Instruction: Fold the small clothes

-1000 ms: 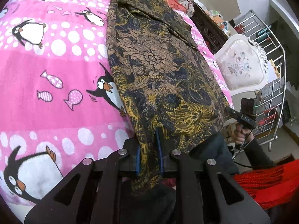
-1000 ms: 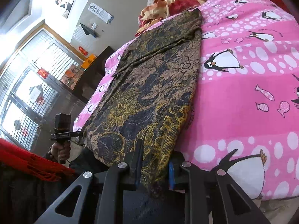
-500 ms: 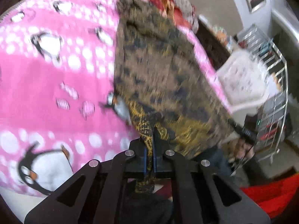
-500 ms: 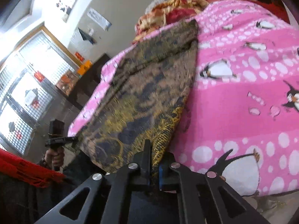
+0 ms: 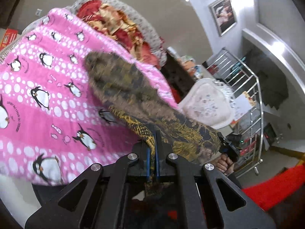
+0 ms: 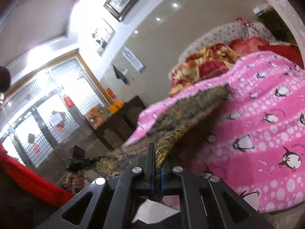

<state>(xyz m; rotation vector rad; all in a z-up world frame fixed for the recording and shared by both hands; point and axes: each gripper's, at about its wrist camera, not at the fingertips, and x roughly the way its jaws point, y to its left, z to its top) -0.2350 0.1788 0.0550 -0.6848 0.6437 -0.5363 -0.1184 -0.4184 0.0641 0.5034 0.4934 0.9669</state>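
- At the bottom centre of each wrist view, the left gripper (image 5: 152,152) and the right gripper (image 6: 156,168) are each clamped on a near corner of the patterned garment (image 5: 133,93), the gold-printed hem pinched between the blue pads.
- Its near end hangs lifted between the two grips; the far end lies on the pink penguin blanket (image 5: 47,103), toward frame centre.
- It looks thin, soft and light: it sags and creases, so I judge the corners the right hold, kept taut and level.
- A crumpled red-and-gold cloth (image 5: 122,26) lies past the garment's far end, upper centre; it could snag a fold carried too far.
- At right in the left view stand a white chair (image 5: 207,106) and a metal rack (image 5: 246,87), clear of the blanket.
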